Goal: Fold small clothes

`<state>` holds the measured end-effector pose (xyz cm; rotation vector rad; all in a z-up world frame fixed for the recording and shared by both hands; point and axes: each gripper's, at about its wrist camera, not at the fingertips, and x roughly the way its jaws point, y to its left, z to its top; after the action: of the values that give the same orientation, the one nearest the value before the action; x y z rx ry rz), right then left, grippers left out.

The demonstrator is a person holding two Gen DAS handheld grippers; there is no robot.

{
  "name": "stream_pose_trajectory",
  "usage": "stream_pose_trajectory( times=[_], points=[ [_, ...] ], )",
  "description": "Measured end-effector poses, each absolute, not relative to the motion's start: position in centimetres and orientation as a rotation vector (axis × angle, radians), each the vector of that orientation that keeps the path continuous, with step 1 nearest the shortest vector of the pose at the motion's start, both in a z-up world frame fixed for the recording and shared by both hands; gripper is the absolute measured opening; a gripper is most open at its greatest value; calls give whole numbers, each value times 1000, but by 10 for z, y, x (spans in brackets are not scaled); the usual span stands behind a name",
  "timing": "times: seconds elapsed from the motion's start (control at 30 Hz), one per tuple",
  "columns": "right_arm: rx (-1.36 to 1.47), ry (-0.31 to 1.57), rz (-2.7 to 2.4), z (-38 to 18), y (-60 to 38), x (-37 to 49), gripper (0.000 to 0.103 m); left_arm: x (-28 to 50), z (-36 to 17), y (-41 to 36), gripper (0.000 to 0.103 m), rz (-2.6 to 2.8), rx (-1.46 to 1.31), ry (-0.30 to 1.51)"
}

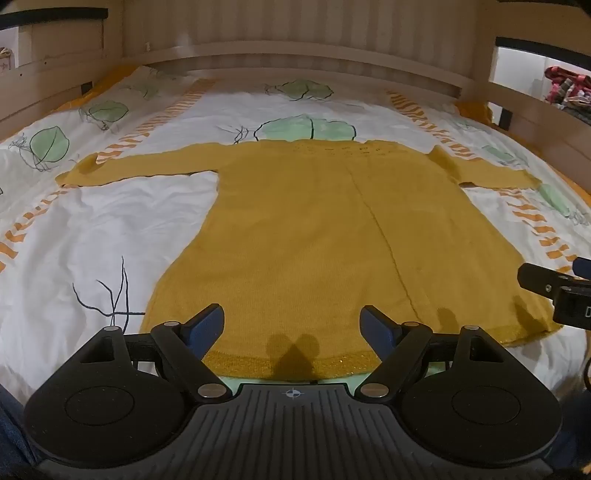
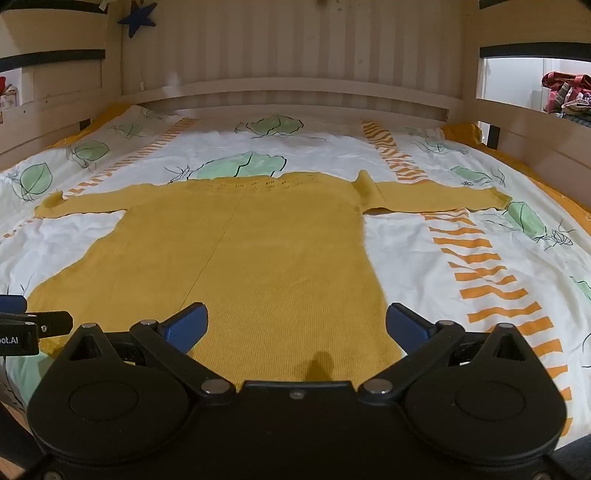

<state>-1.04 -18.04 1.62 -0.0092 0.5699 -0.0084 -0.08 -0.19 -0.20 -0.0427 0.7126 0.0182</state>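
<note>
You are looking down a bed covered by a white bed sheet with green leaf prints and orange stripe bands. It looks soft and a bit wrinkled. A pale wooden bed frame with upright slats runs along the far end and both sides. Past the right rail sits a pile of red and patterned cloth; it is too small and blurry to tell what it is. A dark blue star shape hangs high on the left in the right wrist view.

Nothing lies on top of the mustard yellow knitted sweater. It lies flat in the middle of the bed, hem near you and neck far away. Both long sleeves stretch out sideways. The knit looks fine and even, with a row of little holes near the neck and a thin line running down the middle. The hem has a ribbed band.

Your left hand-held gripper is spread wide over the hem, its blue pads holding nothing. Your right hand-held gripper is also spread wide, over the hem's right part, holding nothing.
</note>
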Motion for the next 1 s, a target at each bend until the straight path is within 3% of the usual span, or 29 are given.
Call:
stream_pose_trajectory(
  times=[1.0],
  points=[
    [-15,576,-9,16,-176,-10,103,0,-3,6,80,19,-70,723]
  ],
)
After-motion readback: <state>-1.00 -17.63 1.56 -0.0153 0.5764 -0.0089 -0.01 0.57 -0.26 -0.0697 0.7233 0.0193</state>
